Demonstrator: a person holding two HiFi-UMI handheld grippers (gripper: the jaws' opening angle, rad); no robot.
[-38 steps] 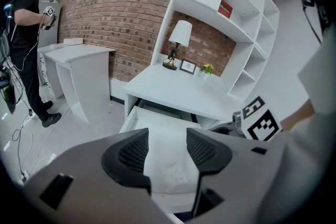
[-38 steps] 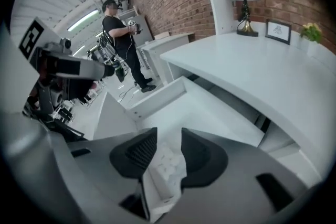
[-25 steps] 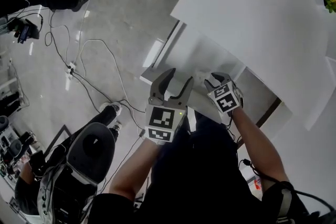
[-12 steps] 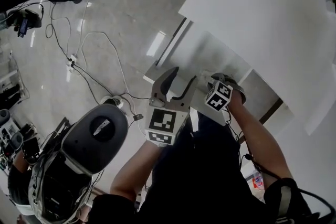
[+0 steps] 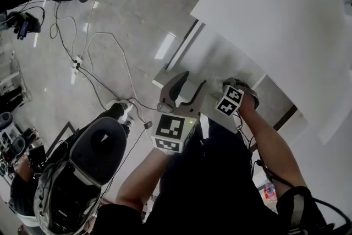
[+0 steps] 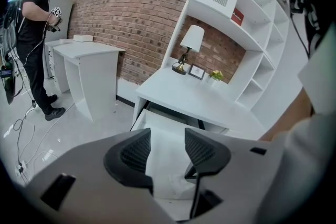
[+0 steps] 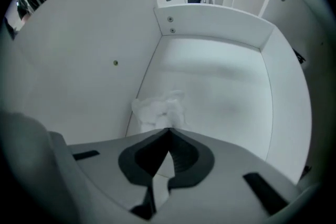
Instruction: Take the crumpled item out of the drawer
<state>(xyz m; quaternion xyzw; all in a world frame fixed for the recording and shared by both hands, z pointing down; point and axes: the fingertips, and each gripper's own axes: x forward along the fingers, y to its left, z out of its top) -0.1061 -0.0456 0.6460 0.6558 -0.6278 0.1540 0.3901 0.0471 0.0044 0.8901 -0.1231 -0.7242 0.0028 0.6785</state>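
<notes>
The crumpled white paper (image 7: 157,109) lies against the left wall of the open white drawer (image 7: 220,97). My right gripper (image 7: 169,129) is down inside the drawer, shut with its tips pinching the paper's near edge. In the head view only its marker cube (image 5: 231,100) shows; the jaws are hidden below it. My left gripper (image 5: 190,81) hovers over the drawer's front left corner (image 5: 162,78). Its jaws are closing a little but stand apart with nothing between them. In the left gripper view (image 6: 167,149) the paper (image 6: 178,181) shows low in the drawer.
The white desk top (image 5: 275,25) overhangs the drawer, with a lamp (image 6: 191,42) and shelves (image 6: 247,34) behind it. Cables (image 5: 99,80) trail over the glossy floor. A black and grey chair (image 5: 93,157) stands close at my left. A person in black (image 6: 31,34) stands by a small white table (image 6: 89,60).
My right gripper's cube has tipped over and dropped slightly towards the drawer. The left gripper has hardly moved. The chair at my left has shifted.
</notes>
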